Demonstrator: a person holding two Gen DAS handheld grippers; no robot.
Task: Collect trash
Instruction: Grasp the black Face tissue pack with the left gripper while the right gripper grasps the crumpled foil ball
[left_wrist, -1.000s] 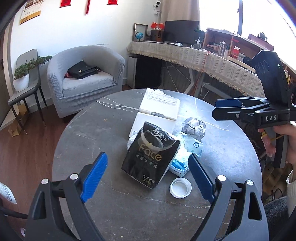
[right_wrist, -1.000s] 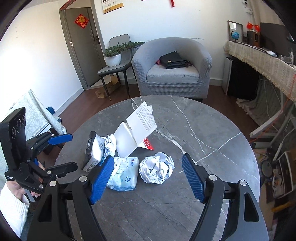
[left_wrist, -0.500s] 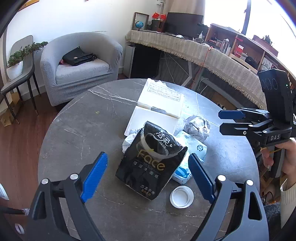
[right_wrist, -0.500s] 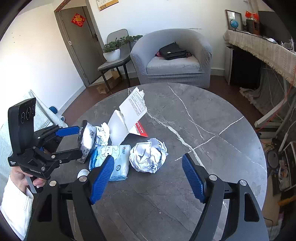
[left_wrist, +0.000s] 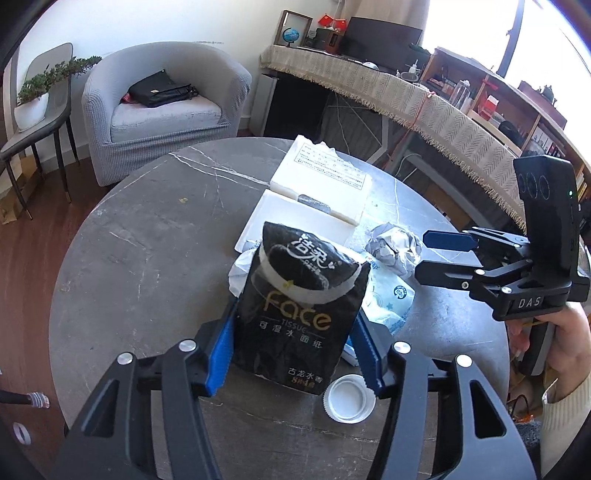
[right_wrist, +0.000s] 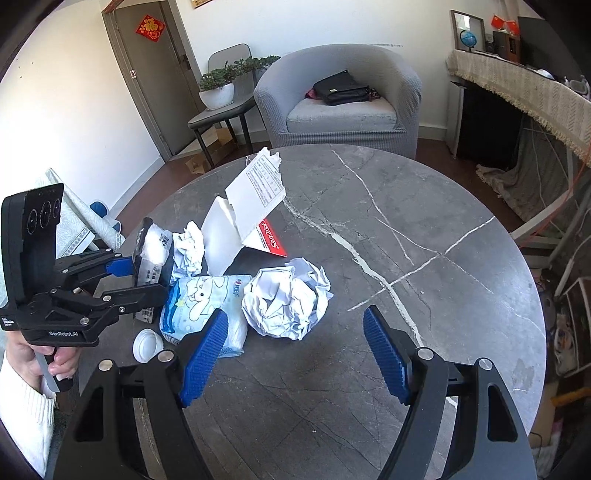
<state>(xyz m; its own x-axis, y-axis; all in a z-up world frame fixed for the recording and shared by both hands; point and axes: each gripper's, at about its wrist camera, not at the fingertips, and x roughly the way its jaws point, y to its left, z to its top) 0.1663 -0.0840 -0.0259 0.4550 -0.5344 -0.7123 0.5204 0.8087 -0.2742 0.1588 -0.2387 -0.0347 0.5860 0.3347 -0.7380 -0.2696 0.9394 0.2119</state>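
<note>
My left gripper (left_wrist: 295, 350) is shut on a black "Face" tissue pack (left_wrist: 295, 306), its blue pads pressing both sides. In the right wrist view the left gripper (right_wrist: 136, 280) holds that pack (right_wrist: 153, 251) at the table's left. My right gripper (right_wrist: 295, 350) is open and empty, just in front of a crumpled white paper ball (right_wrist: 288, 299); the right gripper also shows in the left wrist view (left_wrist: 436, 254). A light-blue wipes pack (right_wrist: 199, 302), a white bottle cap (left_wrist: 347, 398), a small crumpled tissue (right_wrist: 190, 251) and a torn white box (left_wrist: 321, 184) lie on the round grey marble table (right_wrist: 406, 240).
A grey armchair (right_wrist: 343, 99) with a black bag stands beyond the table. A chair with a potted plant (right_wrist: 218, 88) is by the door. A long cloth-covered desk (left_wrist: 424, 103) runs along the right side.
My left gripper moved forward and closed on the black tissue pack. My right gripper came closer to the paper ball, still open.
</note>
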